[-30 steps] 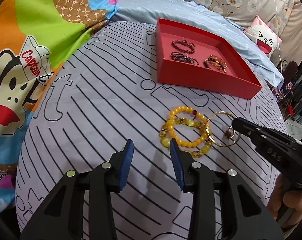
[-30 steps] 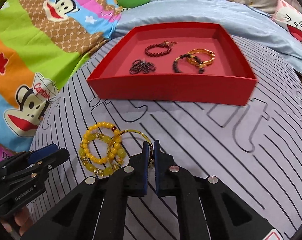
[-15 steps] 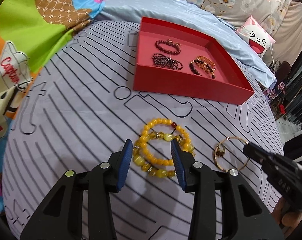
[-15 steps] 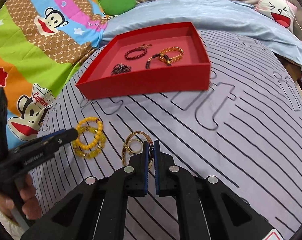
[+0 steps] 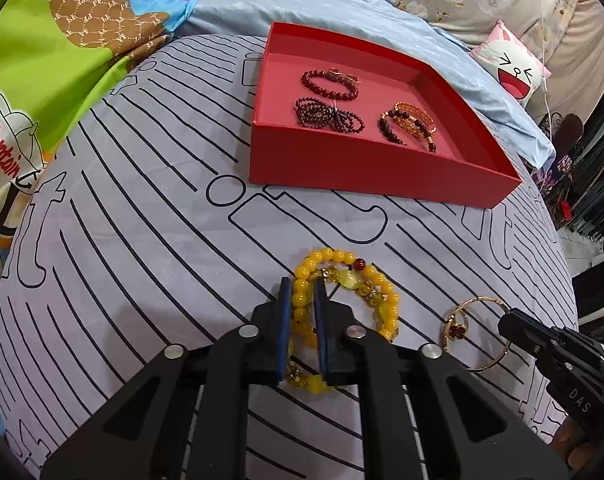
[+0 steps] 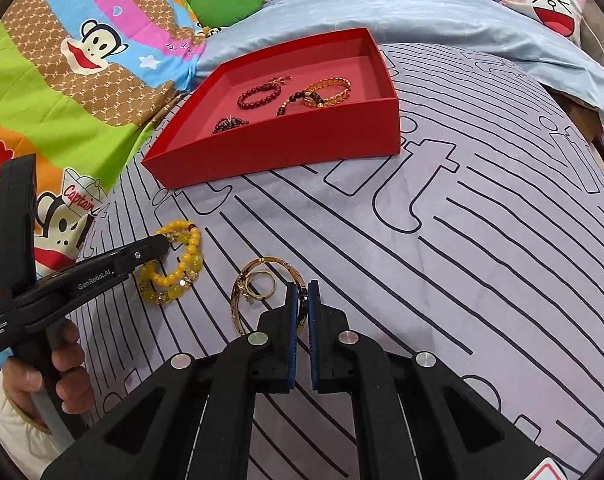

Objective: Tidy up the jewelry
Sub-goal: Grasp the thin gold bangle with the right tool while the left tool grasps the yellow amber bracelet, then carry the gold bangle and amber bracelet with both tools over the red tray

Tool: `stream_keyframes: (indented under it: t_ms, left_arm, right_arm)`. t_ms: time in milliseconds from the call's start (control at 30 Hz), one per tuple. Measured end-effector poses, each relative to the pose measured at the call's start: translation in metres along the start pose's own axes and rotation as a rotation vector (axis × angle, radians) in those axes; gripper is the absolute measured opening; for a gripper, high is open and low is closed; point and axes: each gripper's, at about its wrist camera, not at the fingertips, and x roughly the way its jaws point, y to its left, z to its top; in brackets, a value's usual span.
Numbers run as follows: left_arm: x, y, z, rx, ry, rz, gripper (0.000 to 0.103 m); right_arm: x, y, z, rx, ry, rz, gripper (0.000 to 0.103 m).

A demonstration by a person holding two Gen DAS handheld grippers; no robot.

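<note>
Bed: your surface is a grey sheet (image 5: 149,240) printed with black stripes and outlined letters.
Red tray (image 5: 366,168): it sits on the sheet at your 12 o'clock in the left wrist view.
Yellow bead bracelets (image 5: 366,292): they lie on the sheet near you, at 6 o'clock from the tray.
Gold bangle (image 6: 257,292): it lies just beside the beads, at their 3 o'clock.
Cartoon blanket (image 6: 61,92): it spreads at your 9 to 10 o'clock.
Blue quilt (image 6: 442,12): it lies behind the tray, 12 to 2 o'clock.
</note>
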Motion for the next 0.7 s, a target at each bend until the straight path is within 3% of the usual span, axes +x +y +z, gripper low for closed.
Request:
stream_keyframes:
  t_ms: [400,700]
  left_arm:
    - [-0.044,-0.021,0.006,0.048,-0.06,-0.066,0.007]
    - [-0.081,-0.043,0.016,0.09,-0.098,-0.103,0.007]
  right_arm:
    - [-0.043,0.03,0.021,-0.064,-0.098,0.073,0.004]
    - [-0.074,0.037,0.038,-0.091,-0.172,0.073,0.004]
